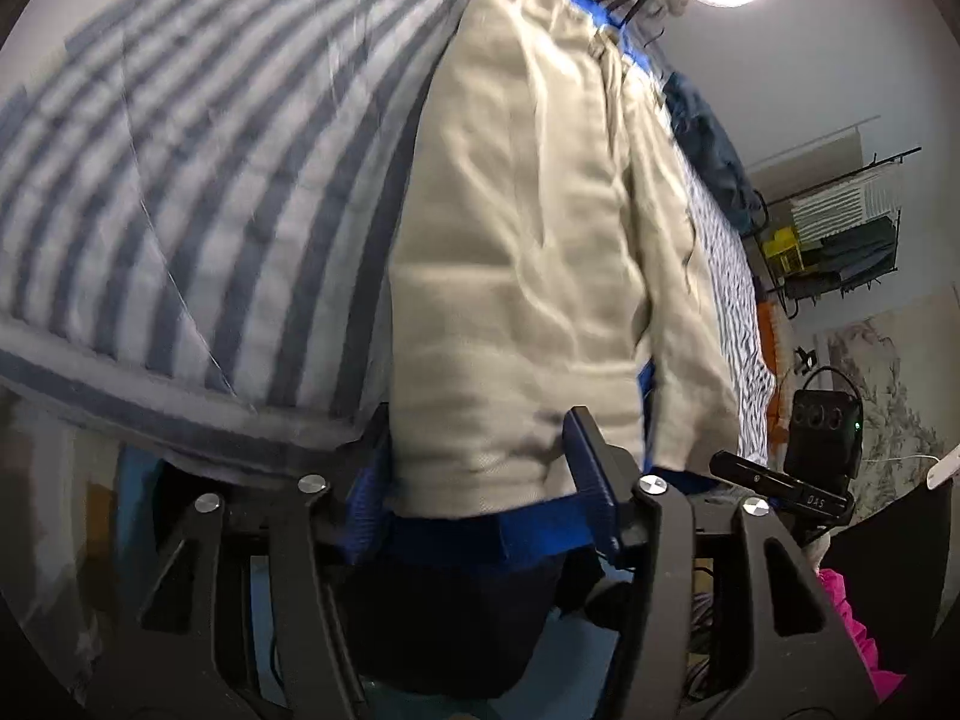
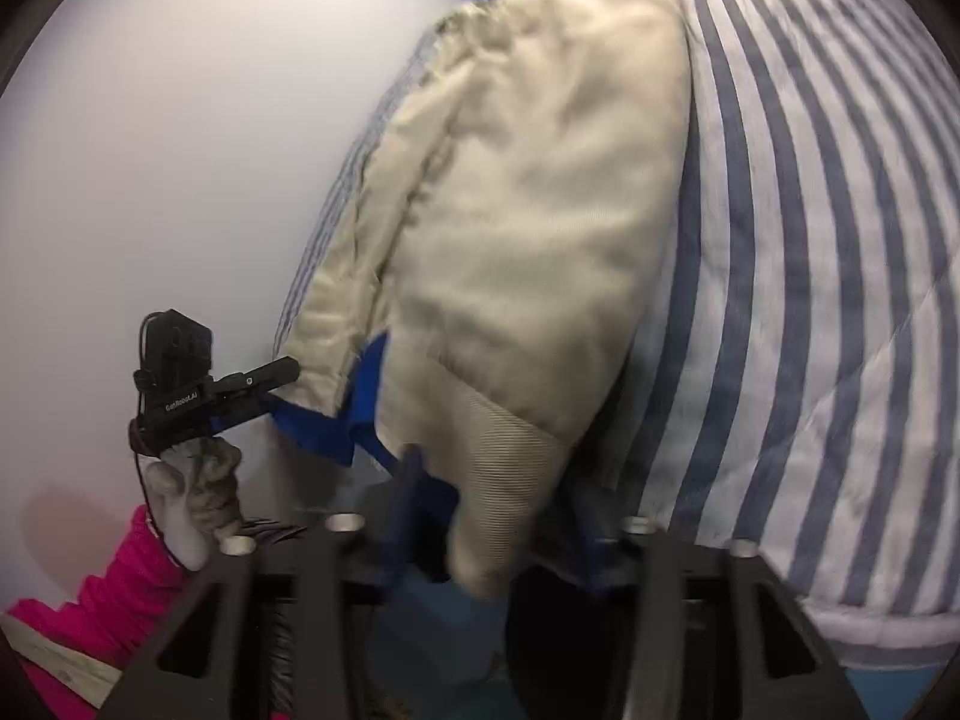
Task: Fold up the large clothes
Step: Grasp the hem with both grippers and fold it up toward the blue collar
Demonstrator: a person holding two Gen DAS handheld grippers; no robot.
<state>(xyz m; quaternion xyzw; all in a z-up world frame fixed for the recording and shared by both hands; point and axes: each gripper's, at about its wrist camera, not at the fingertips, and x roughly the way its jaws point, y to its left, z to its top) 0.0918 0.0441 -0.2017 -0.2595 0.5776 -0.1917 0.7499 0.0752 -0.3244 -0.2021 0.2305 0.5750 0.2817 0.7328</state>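
A blue-and-white striped quilt [image 1: 180, 192] carries the beige garment [image 1: 516, 276].

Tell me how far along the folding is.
Early. The beige jacket lies lengthwise on the striped bedding. In hand: the left gripper and right gripper each reach its blue-trimmed hem, one near each corner. No finished fold shows; whether the sleeves are tucked is unclear.

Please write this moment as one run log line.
task: fold large clothes | garment: beige jacket with blue trim, on striped quilt | left gripper: shut on hem | right gripper: hem between fingers, closure unclear
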